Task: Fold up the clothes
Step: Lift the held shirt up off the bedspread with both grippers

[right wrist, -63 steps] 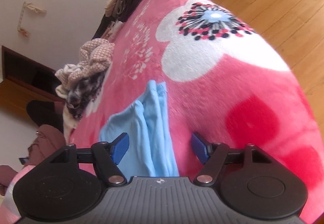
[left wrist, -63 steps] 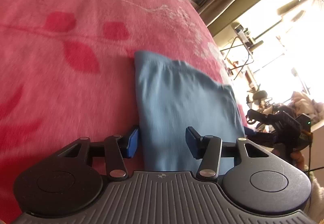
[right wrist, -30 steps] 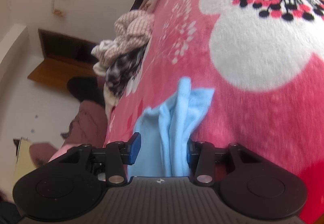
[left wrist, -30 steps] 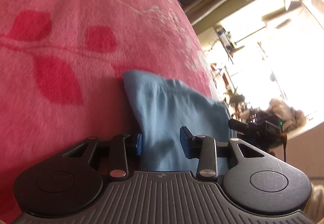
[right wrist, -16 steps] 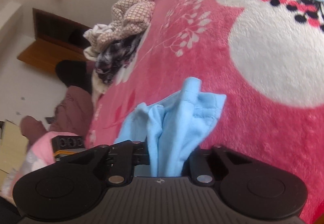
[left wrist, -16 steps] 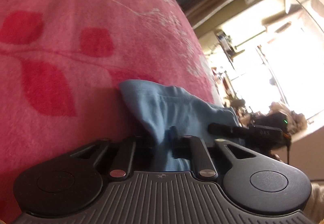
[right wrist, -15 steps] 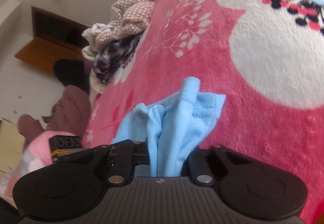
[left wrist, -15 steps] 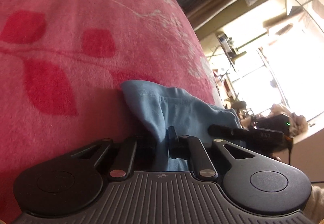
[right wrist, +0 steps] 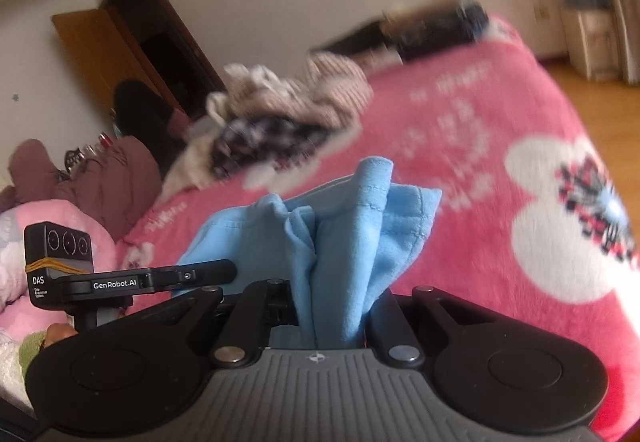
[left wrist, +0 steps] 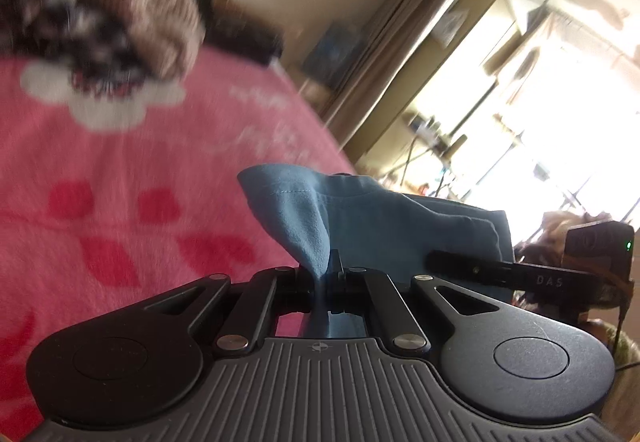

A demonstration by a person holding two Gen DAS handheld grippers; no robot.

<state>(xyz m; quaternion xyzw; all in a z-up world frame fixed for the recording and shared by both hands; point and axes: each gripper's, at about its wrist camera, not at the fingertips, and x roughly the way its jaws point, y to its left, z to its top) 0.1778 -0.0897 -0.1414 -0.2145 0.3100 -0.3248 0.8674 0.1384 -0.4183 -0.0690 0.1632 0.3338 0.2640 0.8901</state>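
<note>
Both grippers are pinched tight on the blue cloth (left wrist: 384, 218), holding it above the pink flower blanket (left wrist: 120, 170). The left gripper (left wrist: 325, 274) view shows a bright window (left wrist: 560, 114); the right gripper (right wrist: 332, 318) view shows a brown door (right wrist: 120, 42). A blurry clothes pile (right wrist: 280, 118) sits behind the cloth.

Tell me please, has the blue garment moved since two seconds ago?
Yes. The blue garment lay flat on the pink blanket; now both tongs, left and right, are shut on it and lift it above the blanket.

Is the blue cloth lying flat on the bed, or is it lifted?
Lifted and bunched: the blue cloth rises in folds from the closed jaws of both grippers, above the pink blanket.
</note>
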